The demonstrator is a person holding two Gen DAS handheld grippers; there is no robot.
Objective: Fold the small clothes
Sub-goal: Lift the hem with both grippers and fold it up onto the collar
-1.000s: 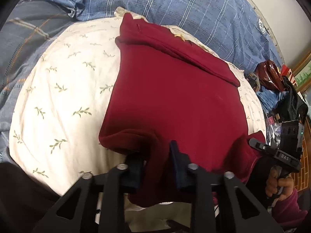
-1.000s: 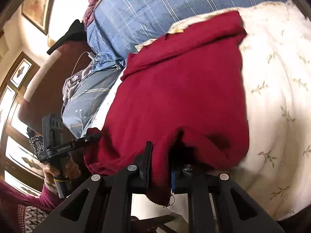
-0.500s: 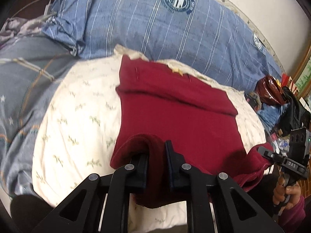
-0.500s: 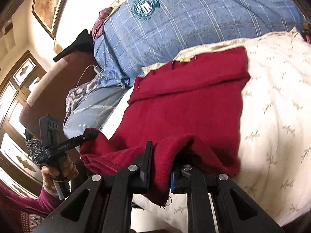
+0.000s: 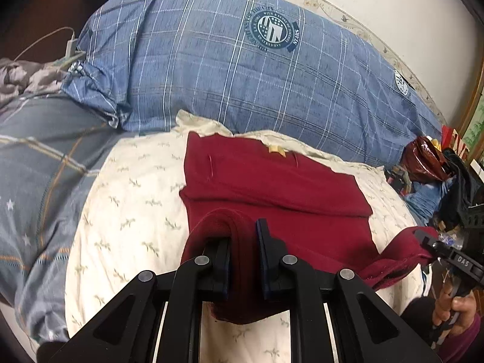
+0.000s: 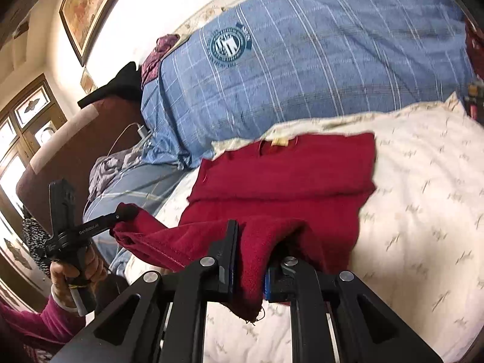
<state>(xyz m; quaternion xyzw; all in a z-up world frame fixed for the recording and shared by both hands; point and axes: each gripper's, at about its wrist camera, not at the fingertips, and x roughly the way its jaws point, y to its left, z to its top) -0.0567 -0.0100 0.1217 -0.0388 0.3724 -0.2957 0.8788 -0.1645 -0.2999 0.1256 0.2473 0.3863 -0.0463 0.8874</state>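
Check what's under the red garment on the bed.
The red garment lies on a cream leaf-print pillow, whose fabric shows all round it. The near hem is lifted, pinched by both grippers. Whatever sits beneath the garment's flat middle is covered.

Left gripper [image 5: 243, 260] clamped on red garment [image 5: 272, 187] hem, over cream floral cloth [image 5: 130, 199].

A bed fills the room, spread with a cream sheet printed with small leaf sprigs [image 5: 127, 211] and backed by a blue plaid quilt bearing a round crest [image 5: 272, 69]. Behind it rises a pale, brightly lit wall [image 6: 145, 9] carrying a gilt-framed picture [image 6: 87, 3]. At the side stand a brown padded headboard [image 6: 60, 163] and wood-framed panelled windows [image 6: 27, 121].
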